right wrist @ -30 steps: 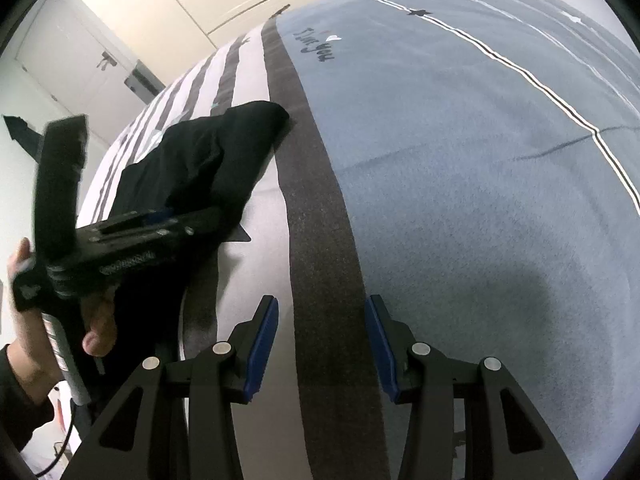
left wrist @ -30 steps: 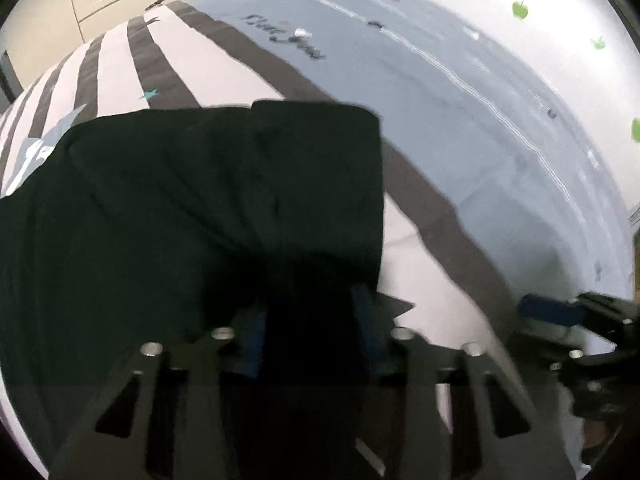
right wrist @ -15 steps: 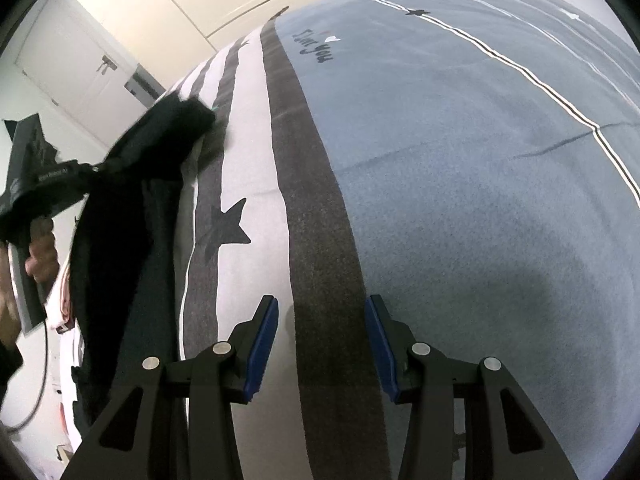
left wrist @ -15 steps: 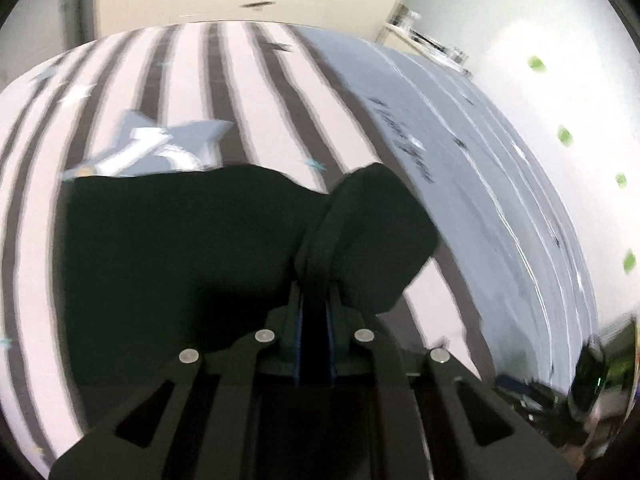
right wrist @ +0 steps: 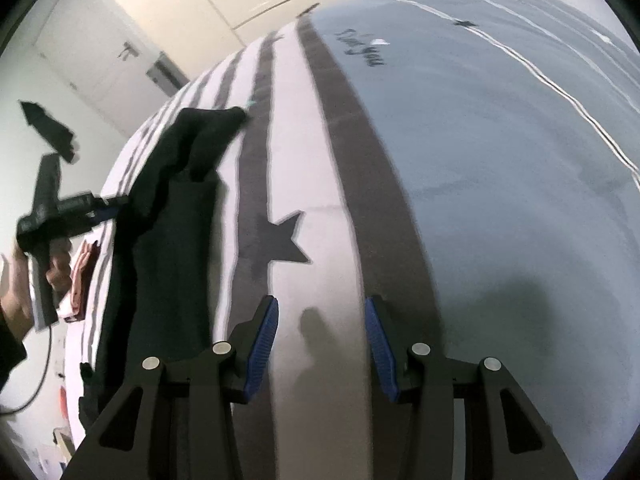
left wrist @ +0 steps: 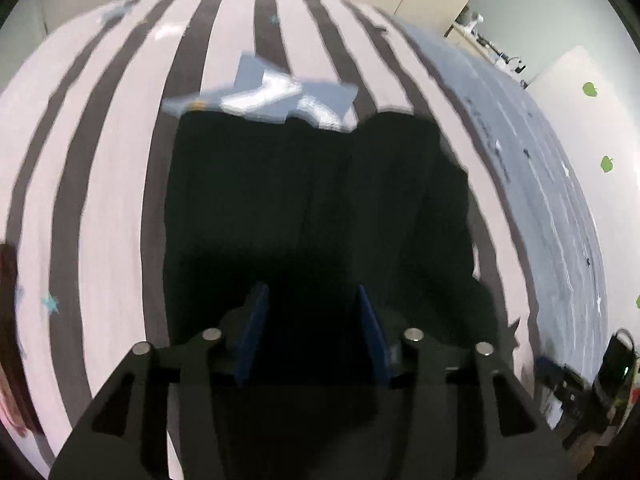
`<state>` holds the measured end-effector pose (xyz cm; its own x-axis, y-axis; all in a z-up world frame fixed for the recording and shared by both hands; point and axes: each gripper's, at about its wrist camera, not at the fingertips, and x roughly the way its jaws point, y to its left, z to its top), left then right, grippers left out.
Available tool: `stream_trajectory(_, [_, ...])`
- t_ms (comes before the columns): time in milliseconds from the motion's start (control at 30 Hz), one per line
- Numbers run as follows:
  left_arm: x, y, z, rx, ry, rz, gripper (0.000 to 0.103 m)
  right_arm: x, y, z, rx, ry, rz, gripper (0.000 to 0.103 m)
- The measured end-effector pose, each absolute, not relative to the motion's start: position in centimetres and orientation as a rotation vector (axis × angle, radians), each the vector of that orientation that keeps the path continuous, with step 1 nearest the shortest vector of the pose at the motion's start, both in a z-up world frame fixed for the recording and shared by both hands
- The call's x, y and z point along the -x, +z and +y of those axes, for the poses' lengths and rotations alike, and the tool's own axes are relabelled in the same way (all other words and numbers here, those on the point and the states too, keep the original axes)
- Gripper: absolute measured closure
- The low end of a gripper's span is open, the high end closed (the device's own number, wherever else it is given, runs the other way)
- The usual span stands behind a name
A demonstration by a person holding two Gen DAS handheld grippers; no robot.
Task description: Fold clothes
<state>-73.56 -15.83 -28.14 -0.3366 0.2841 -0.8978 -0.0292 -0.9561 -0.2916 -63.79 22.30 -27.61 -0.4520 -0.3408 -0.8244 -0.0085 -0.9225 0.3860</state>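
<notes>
left gripper (left wrist: 312, 328), low in its view, has just spread its blue pads over the soft, rumpled black garment (left wrist: 316, 200) on the striped bedcover (left wrist: 100, 200), while the right gripper (right wrist: 320, 344) stands apart, empty, the garment a dark band at left.

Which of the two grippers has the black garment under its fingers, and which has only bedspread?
The left gripper: its open jaws hang over the black garment. The right gripper, also open, is over bare striped bedspread, with the garment off to its left.

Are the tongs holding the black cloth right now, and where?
No. The left tongs have just opened above the black cloth; the right tongs are open and empty.
</notes>
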Motion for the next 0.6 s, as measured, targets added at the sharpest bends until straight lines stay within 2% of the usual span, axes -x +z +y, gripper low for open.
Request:
stream_trajectory(100, [72.8, -29.5, -15.9, 1.695, 2.332, -0.370, 0.056, 65.8, -27.3, 20.6, -1.486, -2.445, -0.473, 0.062])
stream_trajectory(233, [72.7, -30.5, -15.0, 1.696, 2.330, -0.327, 0.056, 71.2, -26.8, 17.6, -1.418, -2.405, -0.485, 0.062])
stream_trajectory(300, [72.7, -30.8, -14.8, 1.690, 2.335, -0.322, 0.071, 74.0, -26.8, 16.0, -1.409, -2.379, -0.482, 0.062])
stream_trajectory(400, [72.5, -31.0, -15.0, 1.669, 2.336, -0.346, 0.084, 78.0, -27.3, 13.8, -1.430, -2.341, -0.482, 0.062])
stream_trajectory(600, [72.3, -31.1, -15.0, 1.633, 2.318, -0.333, 0.096, 83.9, -29.6, 11.4, -1.520, -2.289, -0.546, 0.062])
